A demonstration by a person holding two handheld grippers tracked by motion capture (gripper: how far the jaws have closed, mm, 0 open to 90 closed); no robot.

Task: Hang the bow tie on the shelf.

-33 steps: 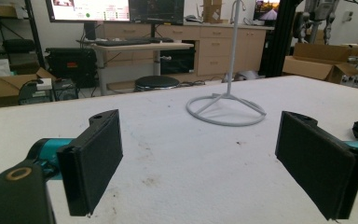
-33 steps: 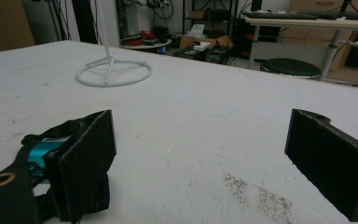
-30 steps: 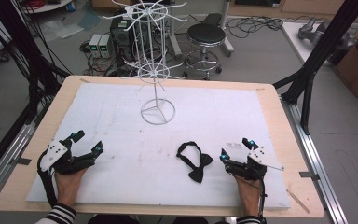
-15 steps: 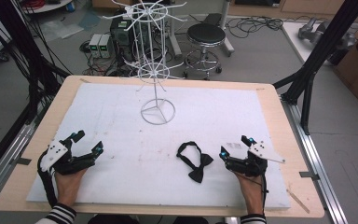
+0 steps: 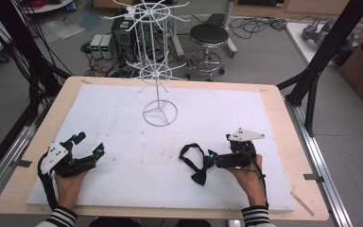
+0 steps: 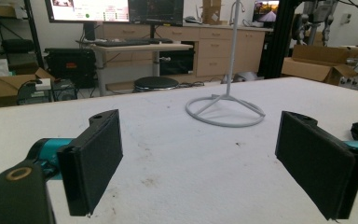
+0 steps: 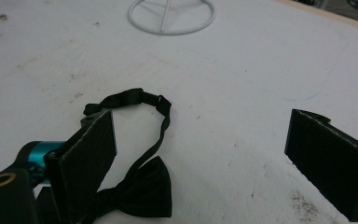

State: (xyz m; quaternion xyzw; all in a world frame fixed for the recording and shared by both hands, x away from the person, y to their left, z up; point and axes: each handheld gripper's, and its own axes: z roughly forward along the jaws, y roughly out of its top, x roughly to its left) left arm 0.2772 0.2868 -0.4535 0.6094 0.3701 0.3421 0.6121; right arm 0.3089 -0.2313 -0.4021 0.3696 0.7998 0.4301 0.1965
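A black bow tie [image 5: 197, 171] with a looped strap lies on the white board [image 5: 123, 118], front right of centre. My right gripper [image 5: 211, 156] is turned on its side and points left at it, fingertips right beside the bow. In the right gripper view the gripper [image 7: 200, 140] is open, and the bow tie [image 7: 140, 191] lies by the left jaw with nothing pinched. My left gripper [image 5: 89, 144] rests open at the front left, and its own view [image 6: 200, 140] has bare board between the jaws. A white wire display stand [image 5: 159, 113] stands upright at the centre back.
The stand's ring base [image 6: 226, 109] sits ahead of the left gripper and its thin arms spread overhead. The wooden table edge [image 5: 283, 142] frames the board. Black frame posts, a stool [image 5: 209, 35] and floor cables lie beyond the table.
My right gripper has moved left up to the bow tie and rolled onto its side, grey plate now facing up and back. The left gripper has stayed put.
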